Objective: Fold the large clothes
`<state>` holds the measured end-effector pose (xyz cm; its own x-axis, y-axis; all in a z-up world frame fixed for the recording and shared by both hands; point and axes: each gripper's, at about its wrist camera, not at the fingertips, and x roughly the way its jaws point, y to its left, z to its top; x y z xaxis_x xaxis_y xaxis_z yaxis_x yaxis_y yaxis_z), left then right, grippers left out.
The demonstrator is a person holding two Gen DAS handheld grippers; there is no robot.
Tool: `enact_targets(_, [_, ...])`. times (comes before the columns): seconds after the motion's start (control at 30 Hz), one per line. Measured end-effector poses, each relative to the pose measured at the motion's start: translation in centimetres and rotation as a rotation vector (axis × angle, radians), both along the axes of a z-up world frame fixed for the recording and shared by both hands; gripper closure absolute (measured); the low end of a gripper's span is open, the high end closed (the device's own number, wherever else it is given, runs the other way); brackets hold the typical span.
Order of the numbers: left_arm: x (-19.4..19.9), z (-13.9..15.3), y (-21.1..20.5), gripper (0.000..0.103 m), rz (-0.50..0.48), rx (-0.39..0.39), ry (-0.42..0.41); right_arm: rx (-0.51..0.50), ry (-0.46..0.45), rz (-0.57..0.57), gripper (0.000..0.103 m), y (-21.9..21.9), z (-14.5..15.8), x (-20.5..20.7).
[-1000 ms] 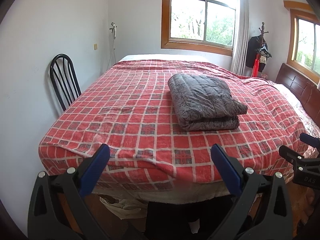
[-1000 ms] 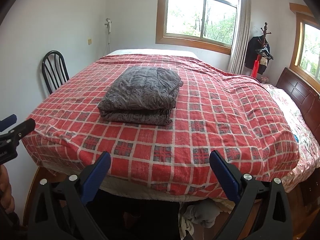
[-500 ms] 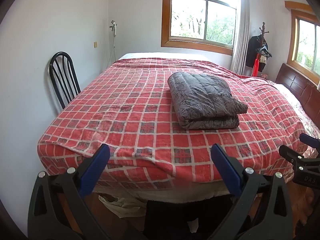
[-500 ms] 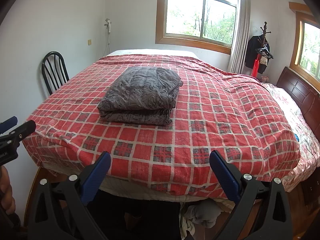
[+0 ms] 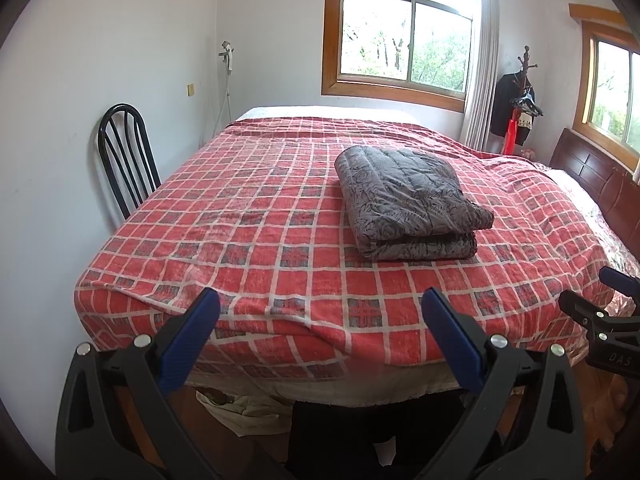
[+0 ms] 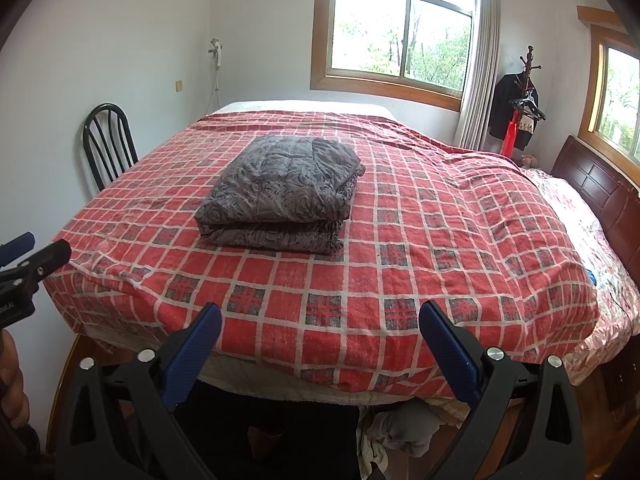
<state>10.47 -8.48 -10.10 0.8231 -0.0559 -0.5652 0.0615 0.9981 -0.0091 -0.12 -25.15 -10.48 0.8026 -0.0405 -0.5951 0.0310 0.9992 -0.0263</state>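
Your grey quilted garment (image 5: 412, 204) lies folded into 2 layers on the red checked bedspread (image 5: 256, 240), around the middle of the bed and well back from its near edge. The fold looks finished, so the main risk now is undoing it: reaching in with either tool could snag the upper layer and pull it askew, because the loose corner toward the headboard (image 5: 600, 184) is not tucked. Your left tongs (image 5: 320, 320) and right tongs (image 6: 320, 328) both stand wide apart, gripping nothing, held level just off the near edge of the bed and pointing across it toward the window (image 5: 400, 40).
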Motion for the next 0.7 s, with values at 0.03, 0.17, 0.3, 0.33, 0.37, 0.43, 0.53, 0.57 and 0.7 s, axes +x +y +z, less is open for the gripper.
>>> enact_targets(0.03, [-0.04, 0.06, 0.00, 0.003, 0.000, 0.000, -0.002, 0.000, -0.002, -0.001, 0.004, 0.03, 0.08, -0.12])
enact_targets(0.17, [-0.32, 0.22, 0.00, 0.003, -0.001, -0.001, -0.007, -0.001, -0.009, -0.003, 0.004, 0.19, 0.32, -0.40])
enact_targets(0.3, [-0.38, 0.28, 0.01, 0.003, -0.002, -0.002, -0.009, -0.003, -0.012, -0.004, 0.004, 0.23, 0.42, -0.53])
enact_targets(0.33, [-0.36, 0.27, 0.01, 0.003, -0.003, -0.003, -0.009, -0.003, -0.013, -0.005, 0.004, 0.25, 0.49, -0.52])
enact_targets(0.37, [-0.42, 0.39, 0.07, 0.003, -0.004, -0.004, -0.010, -0.003, -0.015, -0.005, 0.004, 0.23, 0.53, -0.61])
enact_targets(0.43, [-0.54, 0.44, 0.07, 0.003, -0.006, -0.004, -0.012, -0.003, -0.017, -0.004, 0.004, 0.24, 0.61, -0.72])
enact_targets(0.53, [-0.65, 0.46, -0.01, 0.003, -0.007, -0.006, -0.012, -0.003, -0.017, -0.004, 0.004, 0.26, 0.61, -0.73])
enact_targets(0.57, [-0.65, 0.49, 0.01, 0.003, -0.006, -0.006, -0.012, -0.003, -0.017, -0.004, 0.004, 0.29, 0.63, -0.73])
enact_targets(0.7, [-0.62, 0.47, 0.01, 0.003, -0.006, -0.005, -0.012, -0.003, -0.017, -0.005, 0.004, 0.33, 0.58, -0.74])
